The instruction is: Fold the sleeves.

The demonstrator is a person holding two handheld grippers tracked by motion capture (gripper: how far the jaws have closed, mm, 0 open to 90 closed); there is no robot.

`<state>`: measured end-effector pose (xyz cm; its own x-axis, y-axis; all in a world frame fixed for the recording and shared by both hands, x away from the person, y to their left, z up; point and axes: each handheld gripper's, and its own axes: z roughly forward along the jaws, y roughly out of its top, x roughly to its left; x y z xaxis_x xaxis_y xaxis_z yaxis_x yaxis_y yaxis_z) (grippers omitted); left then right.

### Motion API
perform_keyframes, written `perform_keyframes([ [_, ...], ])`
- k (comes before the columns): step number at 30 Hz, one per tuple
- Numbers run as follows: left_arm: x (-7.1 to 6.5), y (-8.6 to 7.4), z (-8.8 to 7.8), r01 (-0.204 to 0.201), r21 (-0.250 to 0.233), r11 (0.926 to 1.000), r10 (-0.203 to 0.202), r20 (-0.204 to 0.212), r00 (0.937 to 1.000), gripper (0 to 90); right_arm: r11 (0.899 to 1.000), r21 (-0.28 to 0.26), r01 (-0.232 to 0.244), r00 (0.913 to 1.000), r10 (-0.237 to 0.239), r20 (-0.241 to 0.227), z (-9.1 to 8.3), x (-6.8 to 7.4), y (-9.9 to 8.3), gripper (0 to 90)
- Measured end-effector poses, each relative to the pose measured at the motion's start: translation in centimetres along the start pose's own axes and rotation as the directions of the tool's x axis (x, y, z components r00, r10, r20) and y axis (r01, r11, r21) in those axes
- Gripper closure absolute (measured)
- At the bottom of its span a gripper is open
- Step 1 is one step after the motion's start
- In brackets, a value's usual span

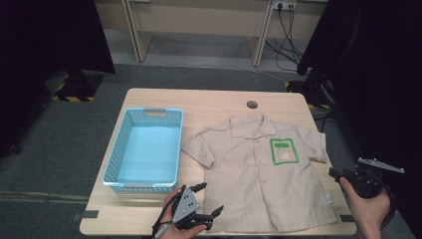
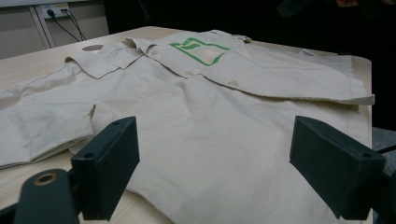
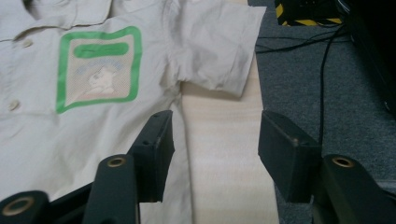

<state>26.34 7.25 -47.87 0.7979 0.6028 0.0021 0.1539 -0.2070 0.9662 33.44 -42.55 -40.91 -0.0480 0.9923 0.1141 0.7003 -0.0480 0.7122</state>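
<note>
A beige short-sleeved shirt (image 1: pixel 249 174) lies flat and buttoned on the wooden table (image 1: pixel 209 102), collar toward the far edge. On its chest is a green-framed patch (image 1: pixel 283 150). My left gripper (image 1: pixel 211 198) rests at the shirt's near-left hem, open, with the cloth (image 2: pixel 196 121) spread ahead of its jaws and nothing between them. My right gripper (image 1: pixel 339 174) hovers off the table's right edge, by the shirt's right side. It is open, with bare table (image 3: pixel 219 140) between its jaws, and the sleeve (image 3: pixel 219 51) and patch (image 3: pixel 98 70) lie just beyond.
An empty light-blue plastic basket (image 1: pixel 115 149) stands on the left half of the table, close to the shirt's left sleeve. A round cable hole (image 1: pixel 252 104) sits near the far edge. Black curtains flank the table, and cables (image 3: pixel 322 74) trail over the grey carpet at the right.
</note>
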Motion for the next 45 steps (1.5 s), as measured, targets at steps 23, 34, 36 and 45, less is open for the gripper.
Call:
perform_keyframes([
  [23,-0.1,0.0,0.0,-0.009,-0.005,0.9999,0.009,-0.005,0.9999,15.3,0.991,0.13,-0.009,0.9945,-0.005,0.105,9.4,-0.8,4.9,60.8],
  [34,-0.1,0.0,0.0,-0.013,-0.005,0.9999,0.013,-0.006,0.9999,15.3,0.99,0.144,-0.01,0.9919,-0.008,0.126,11.0,-1.3,4.5,62.2],
  [36,-0.1,0.0,0.0,-0.013,-0.004,0.9999,0.013,-0.006,0.9999,15.3,0.989,0.148,-0.003,0.9919,-0.015,0.126,11.0,-1.2,4.5,63.8],
  [45,-0.2,0.0,0.0,-0.014,-0.003,0.9999,0.014,-0.006,0.9999,15.4,0.987,0.153,0.055,0.991,-0.073,0.112,11.2,-0.1,4.4,87.4],
])
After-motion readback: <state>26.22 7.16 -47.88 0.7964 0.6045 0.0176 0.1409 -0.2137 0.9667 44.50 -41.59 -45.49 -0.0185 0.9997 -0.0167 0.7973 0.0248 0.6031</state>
